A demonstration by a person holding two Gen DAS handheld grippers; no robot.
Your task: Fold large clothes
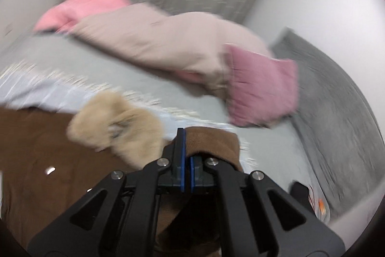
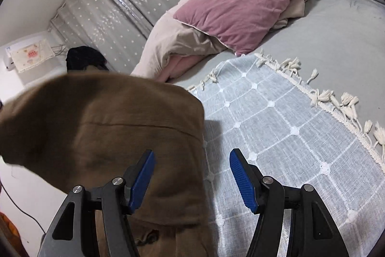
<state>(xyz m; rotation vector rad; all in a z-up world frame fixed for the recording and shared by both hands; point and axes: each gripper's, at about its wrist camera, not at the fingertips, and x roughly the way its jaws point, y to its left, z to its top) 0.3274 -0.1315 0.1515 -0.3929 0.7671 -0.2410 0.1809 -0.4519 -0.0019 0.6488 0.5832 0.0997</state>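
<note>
Left fingers (image 1: 187,160) clenched on one brown coat (image 1: 36,148) (blurred); right fingers (image 2: 191,175) released, holding nothing.

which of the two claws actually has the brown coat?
The left claw: it is shut on a fold of the brown coat. The right claw stands open, nothing pinched, with the coat beside it.

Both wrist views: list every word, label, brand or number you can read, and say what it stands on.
No text can be read in either view.
White appliance by the wall: a small bluish mark near its top edge, too small to read.
Cloth cover draped over it: a pink printed picture, no legible words.
Pink pillow: faint stitched line, not lettering.
Left wrist view: blurred throughout.
</note>
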